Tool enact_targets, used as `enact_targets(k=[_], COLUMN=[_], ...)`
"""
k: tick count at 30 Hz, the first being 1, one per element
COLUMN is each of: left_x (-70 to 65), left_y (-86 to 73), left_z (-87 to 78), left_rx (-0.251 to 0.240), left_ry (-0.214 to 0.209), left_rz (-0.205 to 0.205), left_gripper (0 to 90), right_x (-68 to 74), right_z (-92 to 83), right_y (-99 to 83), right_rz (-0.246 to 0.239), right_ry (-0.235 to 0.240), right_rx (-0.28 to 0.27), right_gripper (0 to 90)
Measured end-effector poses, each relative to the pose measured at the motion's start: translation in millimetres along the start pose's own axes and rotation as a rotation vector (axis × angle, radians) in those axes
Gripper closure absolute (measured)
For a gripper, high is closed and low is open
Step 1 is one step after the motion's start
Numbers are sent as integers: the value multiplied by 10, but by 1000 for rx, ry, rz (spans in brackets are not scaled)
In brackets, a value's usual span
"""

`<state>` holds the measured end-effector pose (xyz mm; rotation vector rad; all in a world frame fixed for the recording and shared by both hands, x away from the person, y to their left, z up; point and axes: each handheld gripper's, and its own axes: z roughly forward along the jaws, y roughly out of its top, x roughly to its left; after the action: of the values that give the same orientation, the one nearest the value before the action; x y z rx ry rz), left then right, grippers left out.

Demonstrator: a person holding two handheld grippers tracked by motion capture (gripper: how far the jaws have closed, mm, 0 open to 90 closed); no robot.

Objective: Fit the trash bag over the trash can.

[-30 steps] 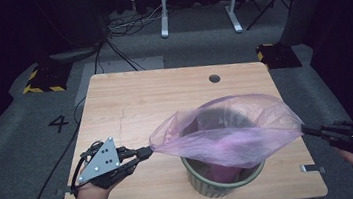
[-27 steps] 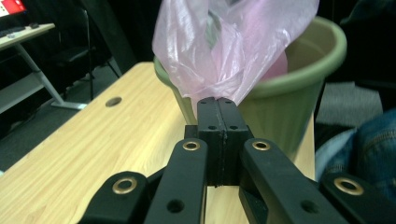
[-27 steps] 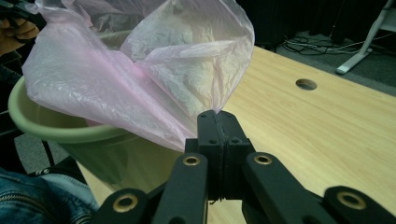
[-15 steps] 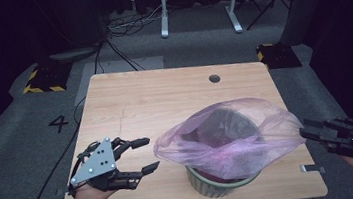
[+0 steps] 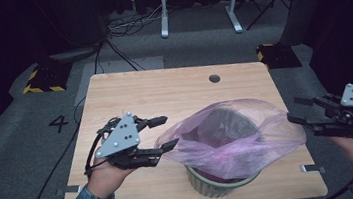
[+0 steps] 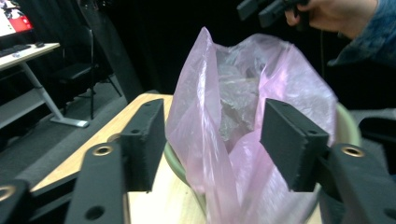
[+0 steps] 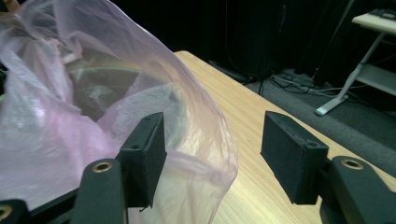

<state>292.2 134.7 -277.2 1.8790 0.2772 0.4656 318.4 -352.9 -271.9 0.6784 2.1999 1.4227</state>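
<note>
A thin pink plastic bag lies loosely over a pale green round bin on the wooden table. My left gripper stands open just left of the bag, its lower fingertip at the bag's edge. In the left gripper view the bag rises between the open jaws of my left gripper, and the bin's rim shows behind. My right gripper is open off the table's right edge, close to the bag. In the right gripper view the bag reaches past the left jaw of my right gripper.
The table has a round cable hole near its far edge. Cables and a white desk frame stand on the grey floor beyond. The other hand's gripper shows at the top of the left gripper view.
The bag was stretched taut between both shut grippers. The left gripper opened first, then the right, and the bag has slumped over the bin.
</note>
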Motion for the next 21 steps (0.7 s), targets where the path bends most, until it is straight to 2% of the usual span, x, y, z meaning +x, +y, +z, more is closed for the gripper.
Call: enact_targets(k=[6, 8, 10, 13, 16, 18, 21], left_x=[158, 193, 224, 269, 329, 360, 409], left_y=[-27, -59, -86, -139, -207, -242, -284], left_z=[183, 200, 198, 181, 185, 200, 236], left_rx=[73, 72, 69, 39, 18, 15, 27], left_ry=[70, 84, 103, 112, 107, 108, 118], left_rz=[-48, -52, -54, -39, -15, -22, -36], left_gripper=[637, 718, 756, 800, 833, 847, 855], right_x=[-207, -248, -265, -256, -220, -195, -177], right_z=[345, 446, 521, 581, 620, 635, 651], right_y=[-21, -54, -86, -123, -141, -140, -122], right_rz=[27, 37, 47, 39, 7, -17, -14], right_ry=[44, 69, 97, 127, 152, 153, 141], right_rx=[67, 85, 92, 82, 75, 78, 77], right_gripper=[406, 410, 445, 558, 744, 854, 894])
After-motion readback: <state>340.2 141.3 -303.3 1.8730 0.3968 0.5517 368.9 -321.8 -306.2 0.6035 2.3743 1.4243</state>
